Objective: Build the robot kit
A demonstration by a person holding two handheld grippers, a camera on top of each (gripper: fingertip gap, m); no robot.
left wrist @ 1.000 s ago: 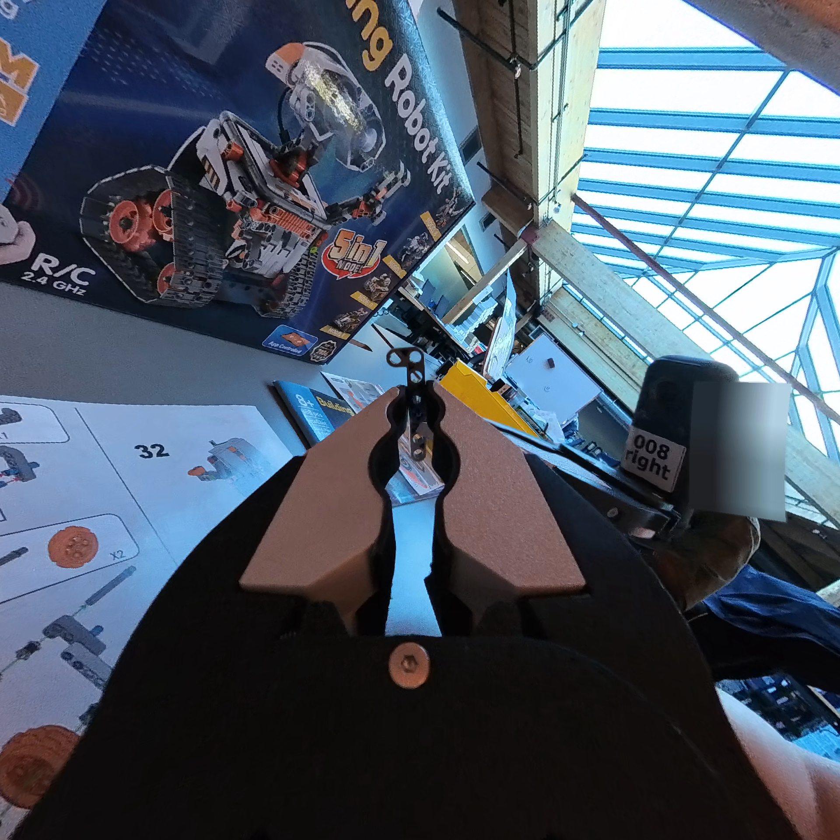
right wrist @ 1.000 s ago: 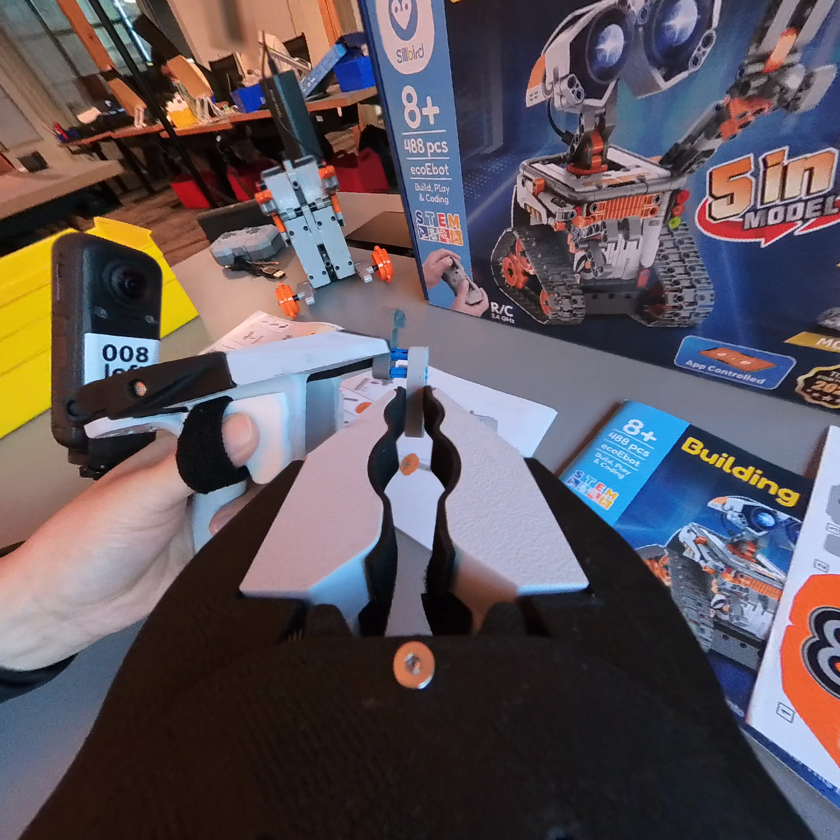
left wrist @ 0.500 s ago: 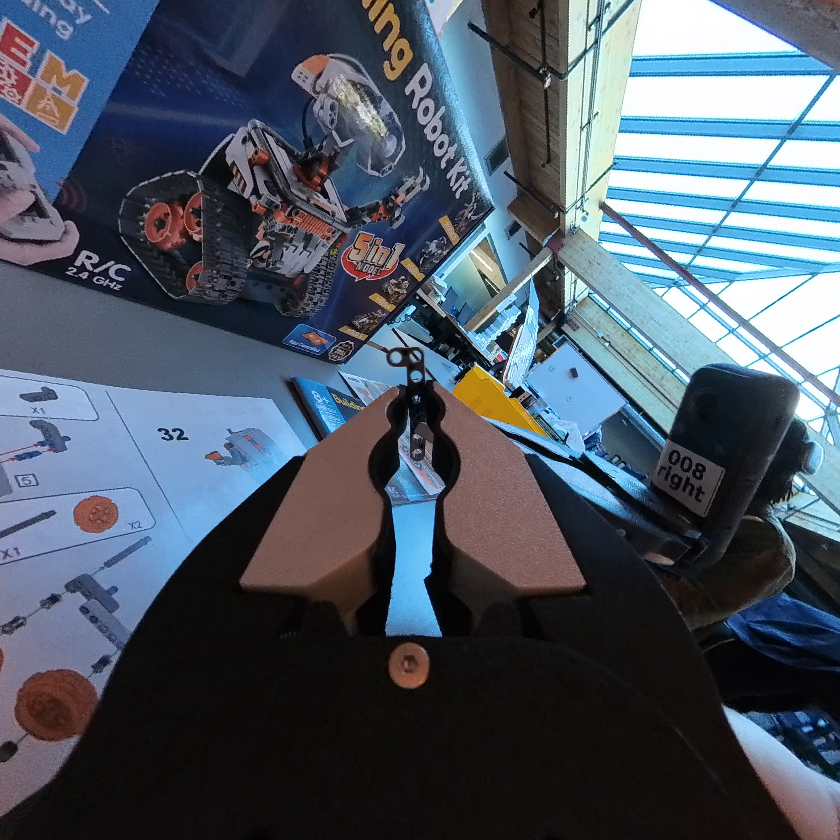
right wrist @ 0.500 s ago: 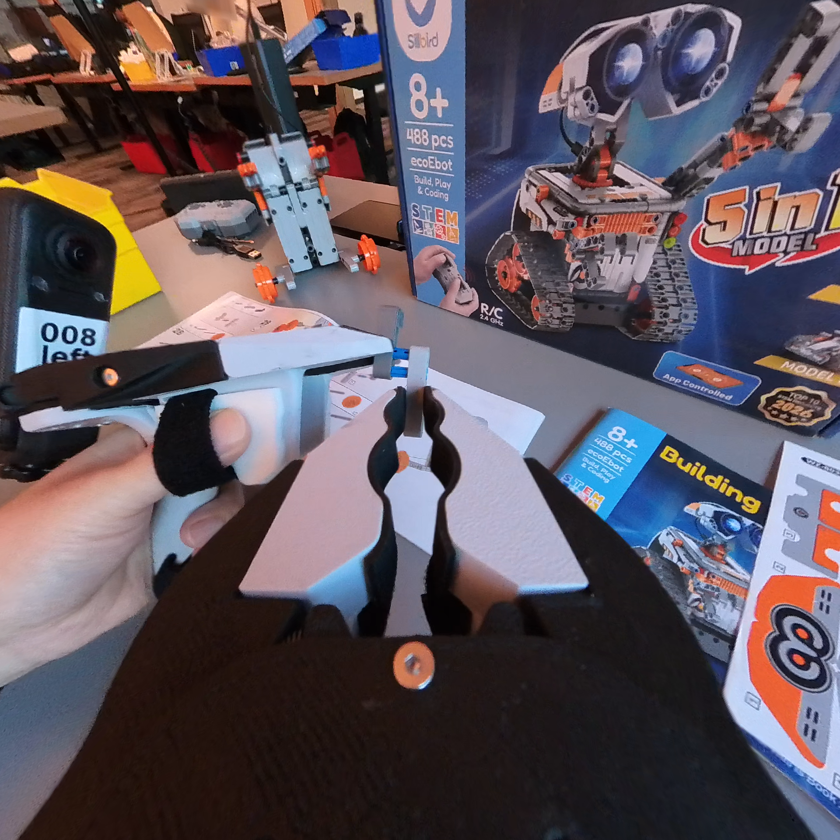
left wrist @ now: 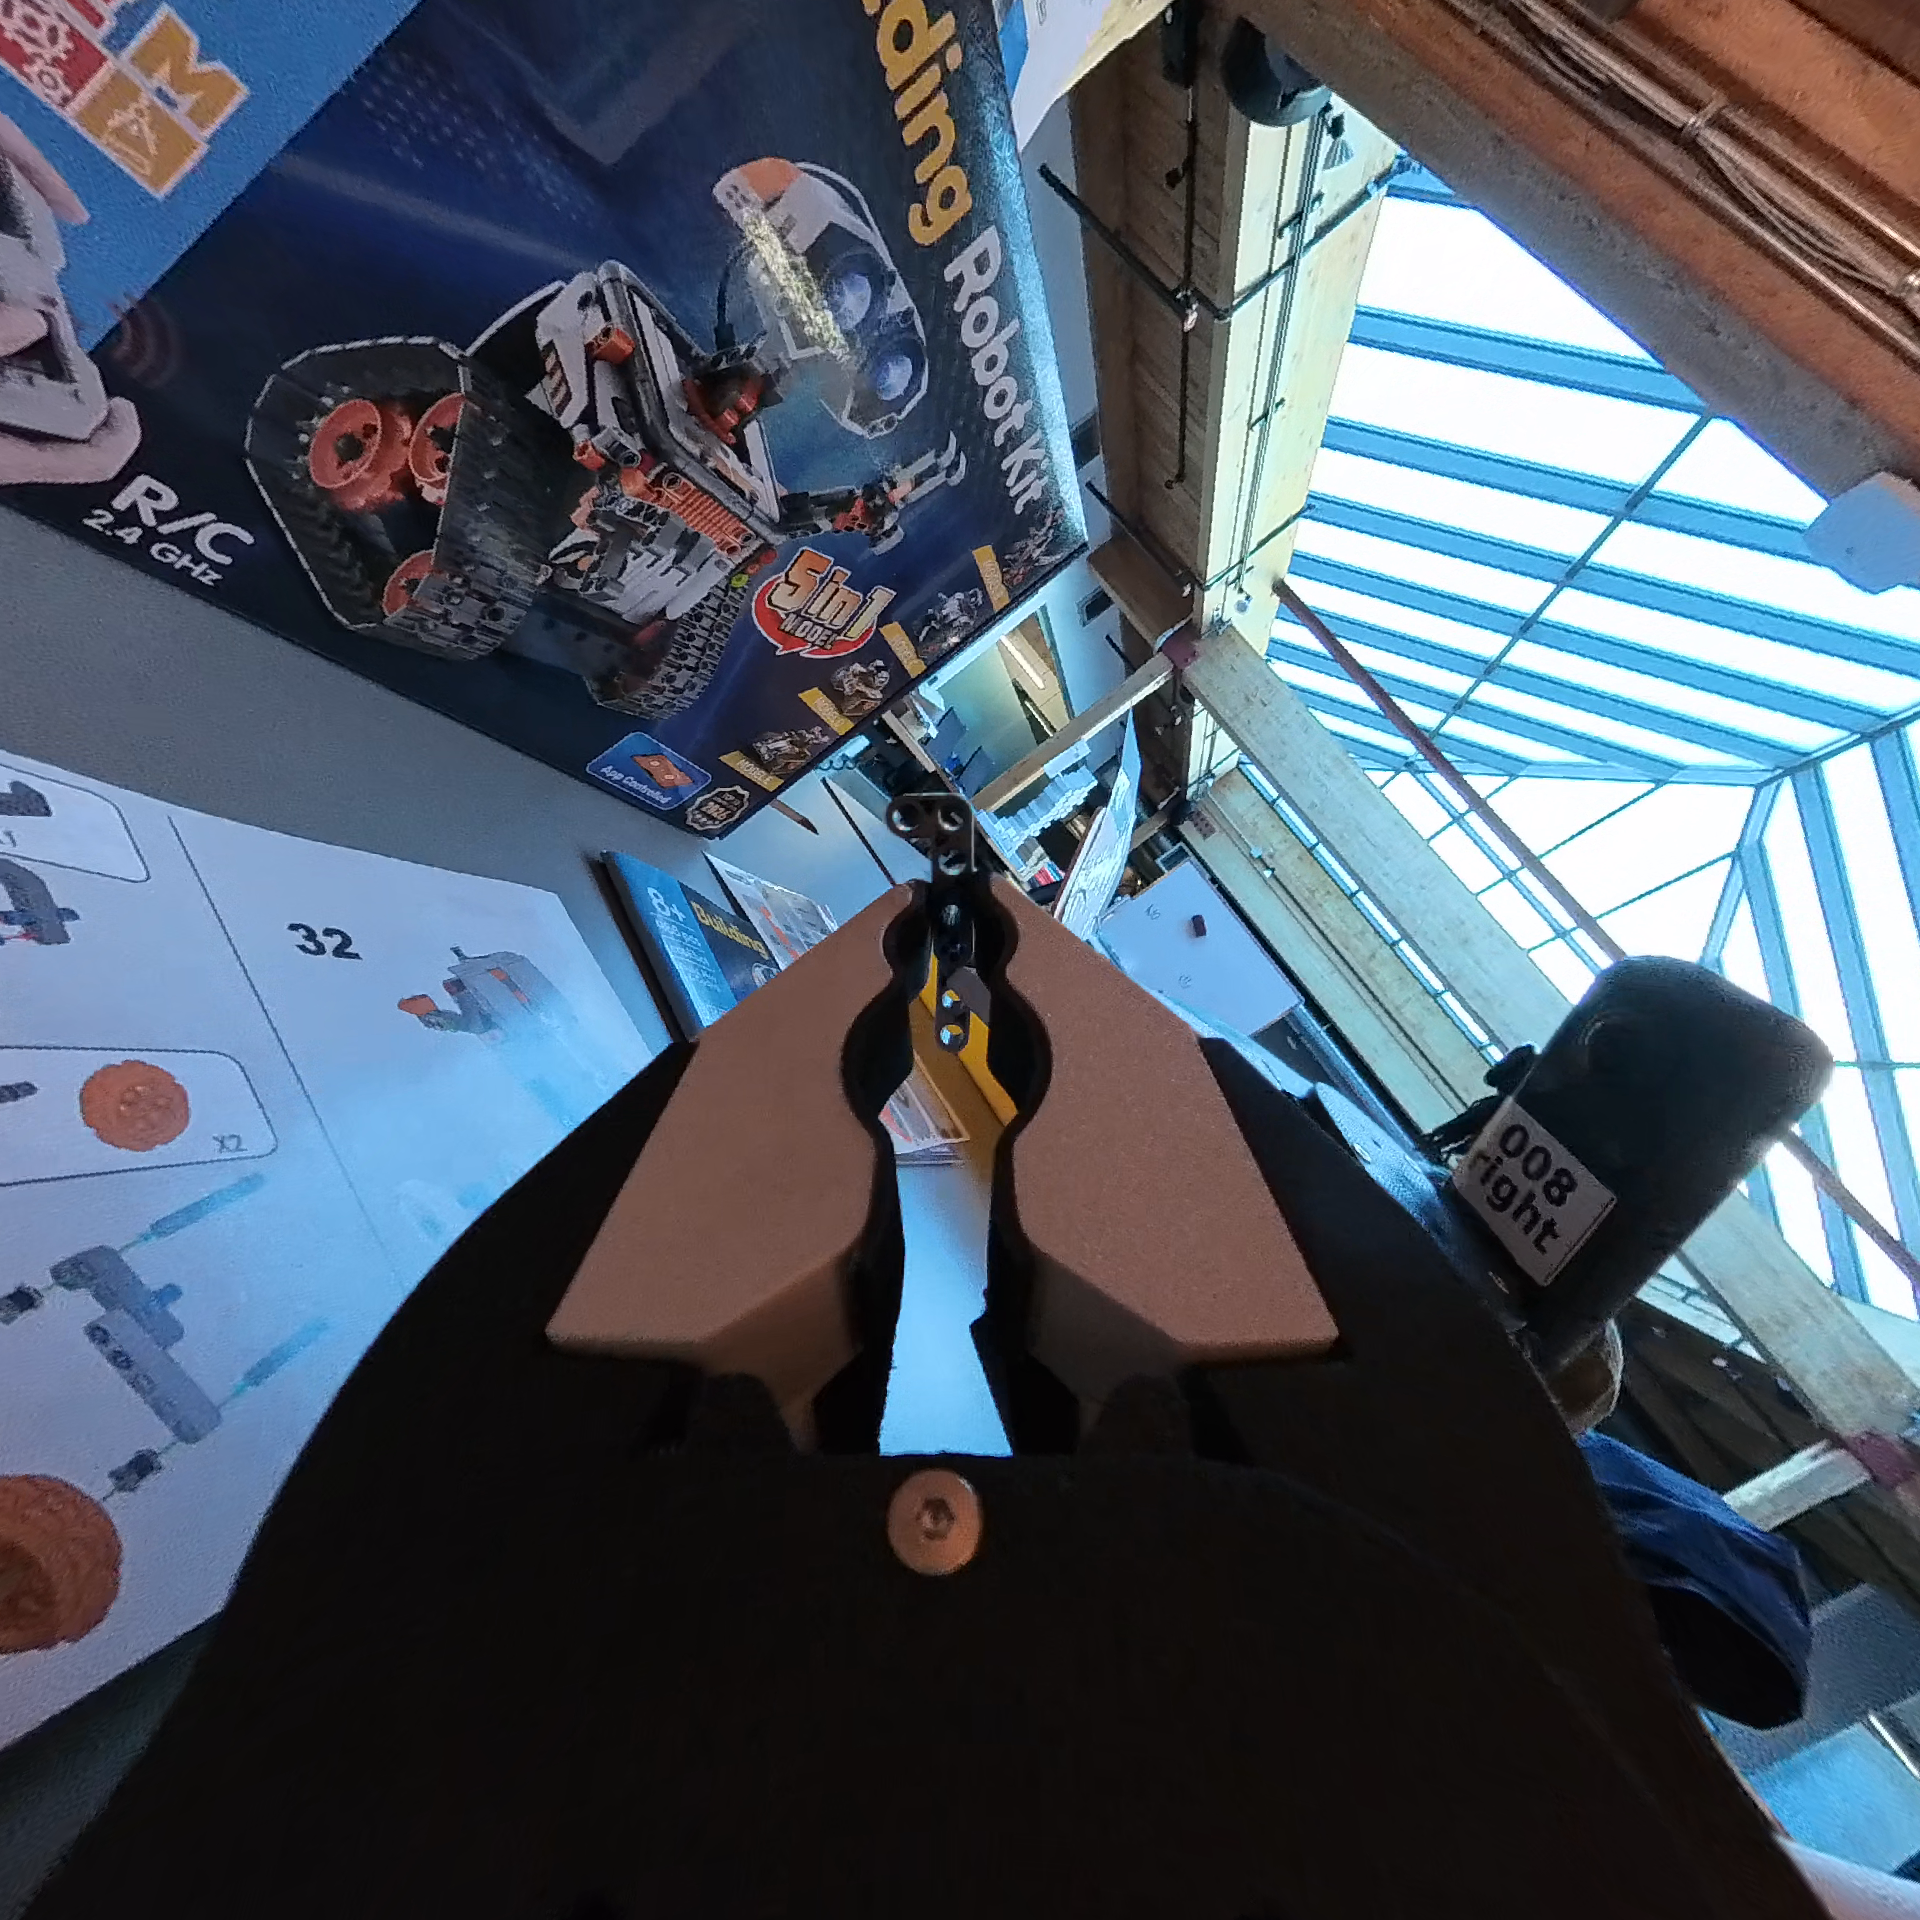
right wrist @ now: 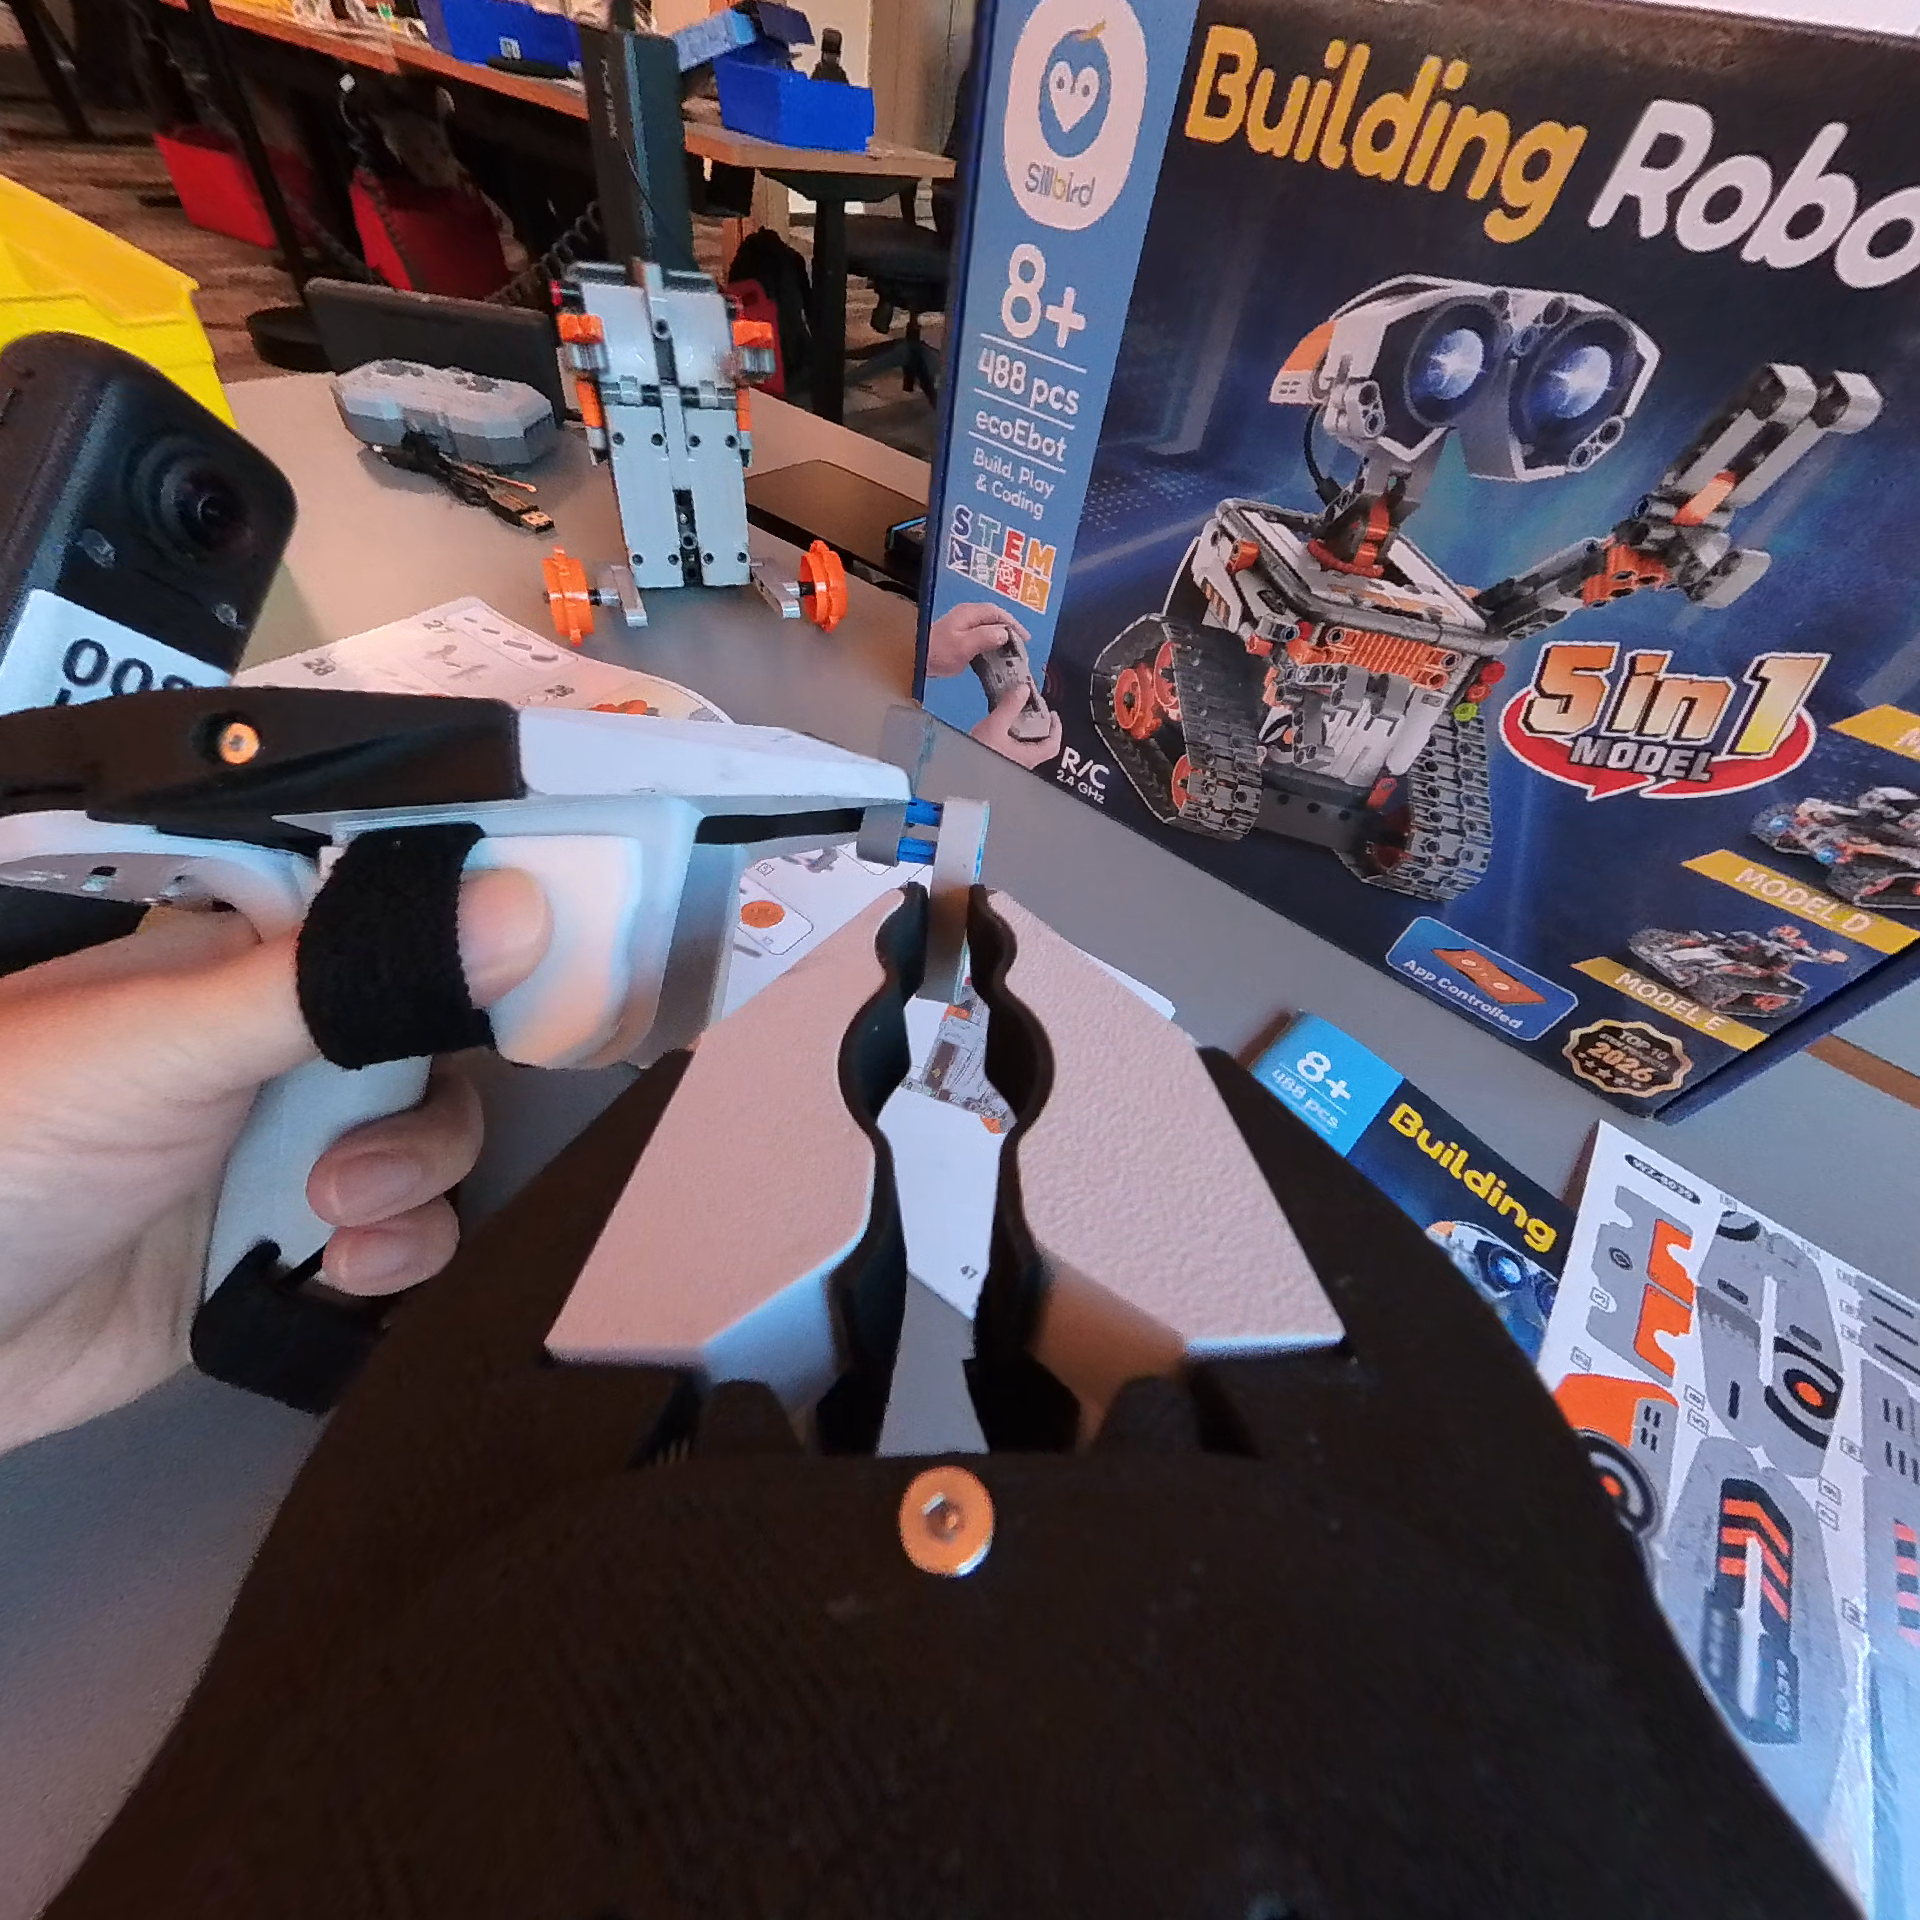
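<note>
Both tongs stay clamped: left tongs (right wrist: 894,821) on a holed beam (left wrist: 948,940), right tongs (right wrist: 940,940) on a grey piece (right wrist: 951,883); they have drawn closer, blue pins (right wrist: 923,831) bridging them.

Beside the glossy cardboard box (right wrist: 1455,582), matt paper instructions (left wrist: 343,1049) are lying on a smooth grey table (right wrist: 665,665); overhead, rough wooden beams (left wrist: 1195,343) are showing.

Sticker sheet (right wrist: 1766,1455) cut off right

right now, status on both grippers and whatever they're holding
Left gripper shut on dark perforated beam. Right gripper shut on grey beam. Blue pins bridge the two. Nothing between them.
</note>
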